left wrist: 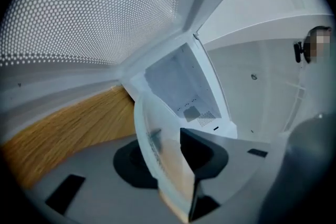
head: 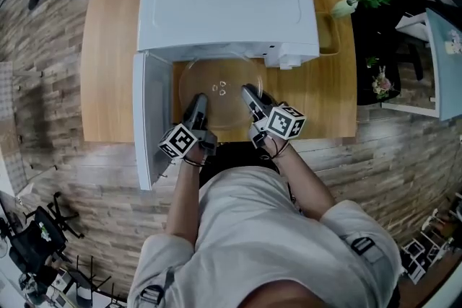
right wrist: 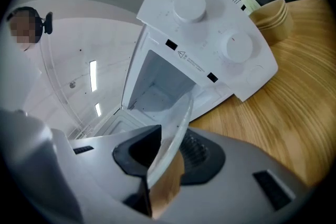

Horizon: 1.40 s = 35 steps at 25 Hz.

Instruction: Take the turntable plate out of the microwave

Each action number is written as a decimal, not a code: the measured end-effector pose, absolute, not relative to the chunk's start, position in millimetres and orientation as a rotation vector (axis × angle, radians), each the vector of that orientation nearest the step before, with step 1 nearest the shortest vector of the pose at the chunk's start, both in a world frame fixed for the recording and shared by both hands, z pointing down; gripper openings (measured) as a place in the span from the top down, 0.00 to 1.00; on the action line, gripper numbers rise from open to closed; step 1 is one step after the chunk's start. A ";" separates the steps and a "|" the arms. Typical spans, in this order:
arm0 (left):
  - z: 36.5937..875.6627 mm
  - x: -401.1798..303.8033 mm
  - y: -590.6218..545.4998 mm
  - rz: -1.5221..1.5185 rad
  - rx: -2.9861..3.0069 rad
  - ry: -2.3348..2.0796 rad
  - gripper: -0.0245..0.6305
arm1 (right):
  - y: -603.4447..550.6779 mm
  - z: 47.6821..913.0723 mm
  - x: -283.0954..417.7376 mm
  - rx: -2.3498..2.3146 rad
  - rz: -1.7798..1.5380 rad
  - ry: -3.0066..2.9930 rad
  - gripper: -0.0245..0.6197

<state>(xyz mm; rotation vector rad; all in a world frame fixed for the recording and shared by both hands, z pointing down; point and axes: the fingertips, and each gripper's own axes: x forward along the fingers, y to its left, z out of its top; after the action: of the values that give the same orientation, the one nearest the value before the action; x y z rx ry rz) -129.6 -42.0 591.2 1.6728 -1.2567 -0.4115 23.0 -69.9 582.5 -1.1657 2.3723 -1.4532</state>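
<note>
Both grippers on one plate. We are gripping the glass turntable plate [head: 220,91] by its near rim. The left gripper [head: 196,107] is clamping the rim's left part and the right gripper [head: 250,94] its right part. The disc is round, so it has no long axis. It is lying roughly flat over the wooden table [head: 108,47] and extending ahead of both jaws toward the microwave [head: 227,3]. The open door [head: 148,122] is standing just left of the left gripper.
</note>
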 end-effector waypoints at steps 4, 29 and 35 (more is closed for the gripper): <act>579.3 -125.9 -37.0 -0.406 1.729 -1.215 0.75 | -56.7 570.6 27.5 -1.210 -1.413 2.342 0.79; 512.7 -90.2 20.9 -0.423 1.854 -1.072 0.75 | 20.6 498.3 63.5 -1.325 -1.219 2.298 0.78; 489.3 -88.5 17.9 -0.432 1.872 -1.109 0.75 | 13.9 478.5 65.2 -1.258 -1.206 2.321 0.78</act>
<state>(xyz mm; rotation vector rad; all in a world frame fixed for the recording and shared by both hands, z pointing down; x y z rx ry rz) -88.5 17.9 489.3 1.8718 -1.1092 -0.4320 65.2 13.9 478.5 -1.2585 2.3209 -1.2065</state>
